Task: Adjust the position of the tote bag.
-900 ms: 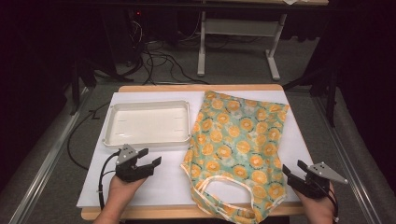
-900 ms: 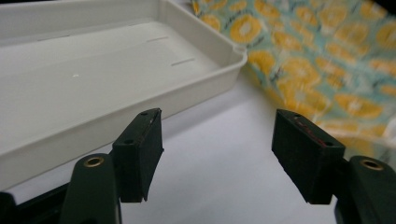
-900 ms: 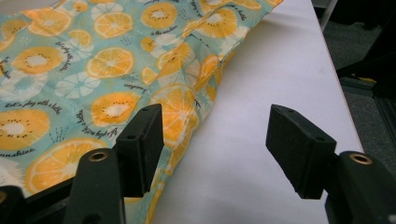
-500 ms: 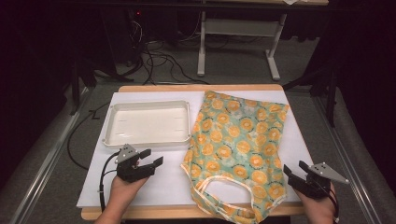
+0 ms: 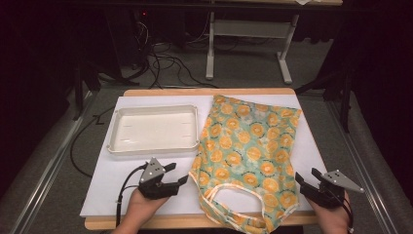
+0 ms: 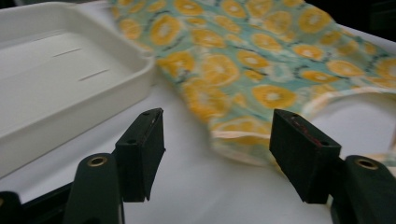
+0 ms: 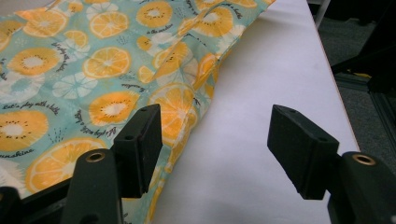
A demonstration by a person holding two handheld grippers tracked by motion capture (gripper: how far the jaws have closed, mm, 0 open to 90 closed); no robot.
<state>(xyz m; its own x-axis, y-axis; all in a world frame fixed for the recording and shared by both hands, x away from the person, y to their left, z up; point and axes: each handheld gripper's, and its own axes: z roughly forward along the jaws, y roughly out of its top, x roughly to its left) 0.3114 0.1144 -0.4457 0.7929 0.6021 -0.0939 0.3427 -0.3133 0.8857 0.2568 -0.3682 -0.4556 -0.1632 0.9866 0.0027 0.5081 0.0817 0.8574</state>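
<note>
Soft, limp orange-print garment point(image 5: 248, 156) lies flat; both grippers' fingers point(image 6: 140, 149) stand apart, best pinching its near side hems.

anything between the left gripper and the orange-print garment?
Nothing. In the high view, bare white sheet separates the left gripper from the garment. The left gripper view shows the same bare sheet between its open jaws, short of the garment's edge.
</note>
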